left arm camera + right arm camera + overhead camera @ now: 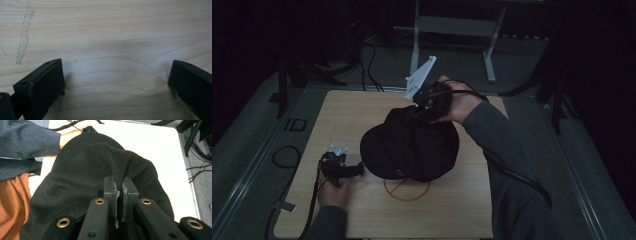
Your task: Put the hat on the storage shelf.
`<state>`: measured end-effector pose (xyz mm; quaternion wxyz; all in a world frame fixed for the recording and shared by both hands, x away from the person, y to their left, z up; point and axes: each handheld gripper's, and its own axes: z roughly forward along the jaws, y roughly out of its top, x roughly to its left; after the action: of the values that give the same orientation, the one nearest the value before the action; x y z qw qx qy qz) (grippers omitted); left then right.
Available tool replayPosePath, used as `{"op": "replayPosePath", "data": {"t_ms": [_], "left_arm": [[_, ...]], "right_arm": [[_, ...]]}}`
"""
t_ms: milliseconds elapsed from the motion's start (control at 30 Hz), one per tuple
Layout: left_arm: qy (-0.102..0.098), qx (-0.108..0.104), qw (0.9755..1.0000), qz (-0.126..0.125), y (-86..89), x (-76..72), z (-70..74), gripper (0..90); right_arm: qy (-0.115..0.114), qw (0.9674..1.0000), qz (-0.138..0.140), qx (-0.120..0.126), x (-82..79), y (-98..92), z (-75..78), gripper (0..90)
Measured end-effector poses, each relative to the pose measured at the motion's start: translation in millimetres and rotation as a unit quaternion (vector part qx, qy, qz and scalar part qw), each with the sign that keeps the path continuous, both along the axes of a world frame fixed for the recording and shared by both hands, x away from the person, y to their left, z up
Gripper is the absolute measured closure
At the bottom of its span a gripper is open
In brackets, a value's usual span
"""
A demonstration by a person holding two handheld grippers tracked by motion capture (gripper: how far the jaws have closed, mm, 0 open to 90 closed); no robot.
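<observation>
Cap: a black cap (411, 146) on the table, its crown pinched up by the right gripper, its brim end near the left gripper.
Right gripper (121, 188): jaws clenched on a fold of the cap's cloth, held above the cap's far side.
Left gripper (116, 82): jaws spread wide, nothing between them, low over bare wood just left of the cap.
Table (452, 210): pale wood, a drawn circle (407, 190) partly under the cap's near edge.

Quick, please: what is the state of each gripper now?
Left gripper: open, holding nothing, over the table.
Right gripper: closed on the black hat.
</observation>
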<state>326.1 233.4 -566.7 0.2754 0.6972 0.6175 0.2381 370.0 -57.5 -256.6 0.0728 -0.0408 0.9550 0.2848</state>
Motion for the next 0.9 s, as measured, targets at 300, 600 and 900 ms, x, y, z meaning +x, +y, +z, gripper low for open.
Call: {"op": "replayPosePath", "data": {"t_ms": [300,600,900], "left_arm": [[0.000,0.001,1.0000,-0.001,0.1,0.0,-0.1,0.1],[0.000,0.001,1.0000,-0.001,0.1,-0.1,0.0,0.1],[0.000,0.000,1.0000,-0.001,0.0,-0.1,0.0,0.1]], "right_arm": [[0.003,0.9998,-0.004,-0.020,3.3,20.8,-21.3,83.0],[0.002,0.9996,0.001,-0.028,-0.6,33.2,-31.5,69.8],[0.006,0.9996,0.003,-0.027,-1.5,29.8,-32.7,55.3]]}}
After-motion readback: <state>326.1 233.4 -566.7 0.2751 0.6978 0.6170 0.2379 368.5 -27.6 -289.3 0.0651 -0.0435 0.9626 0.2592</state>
